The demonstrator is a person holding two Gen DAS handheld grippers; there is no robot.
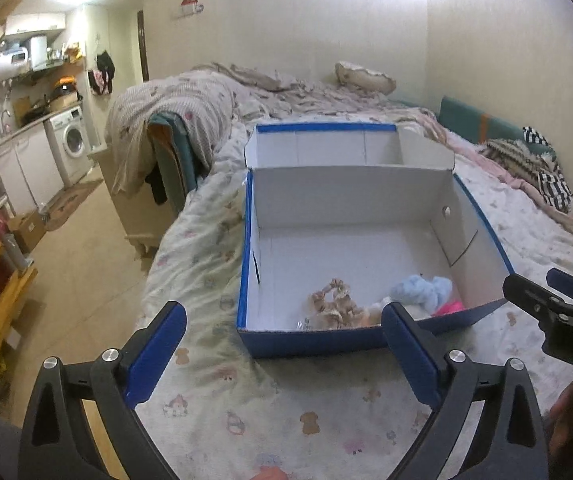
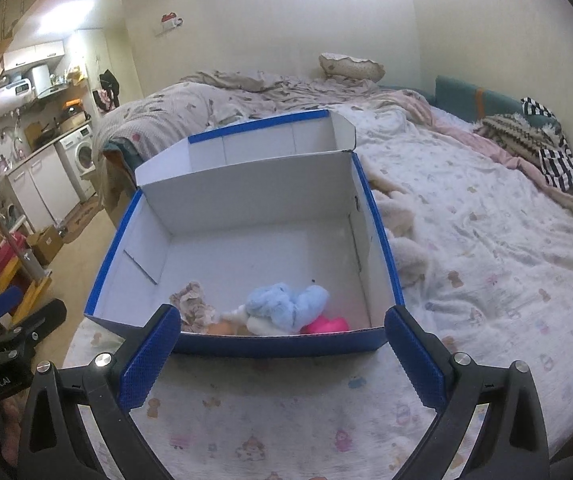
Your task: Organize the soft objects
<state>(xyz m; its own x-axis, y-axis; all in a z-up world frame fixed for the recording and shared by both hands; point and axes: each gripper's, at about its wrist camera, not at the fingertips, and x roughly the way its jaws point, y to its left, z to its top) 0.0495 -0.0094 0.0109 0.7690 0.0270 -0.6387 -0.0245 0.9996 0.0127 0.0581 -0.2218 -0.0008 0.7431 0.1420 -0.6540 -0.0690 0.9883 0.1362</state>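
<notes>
A blue cardboard box (image 1: pixel 310 342) with a white inside stands open on the bed, its lid folded back. Inside near the front wall lie a light blue plush (image 1: pixel 422 290), a beige patterned soft toy (image 1: pixel 334 304) and a pink item (image 1: pixel 452 307). The right wrist view shows the same box (image 2: pixel 278 346), blue plush (image 2: pixel 286 304), beige toy (image 2: pixel 192 306) and pink item (image 2: pixel 326 325). My left gripper (image 1: pixel 284 320) is open and empty just before the box. My right gripper (image 2: pixel 282 326) is open and empty at the box's front wall.
A cream fluffy blanket (image 2: pixel 402 236) lies right of the box. Striped clothes (image 2: pixel 554 160) and a pillow (image 2: pixel 352 66) lie farther back. A quilt-draped chair (image 1: pixel 166 148) stands left of the bed. The floor and kitchen with a washing machine (image 1: pixel 72 140) lie left.
</notes>
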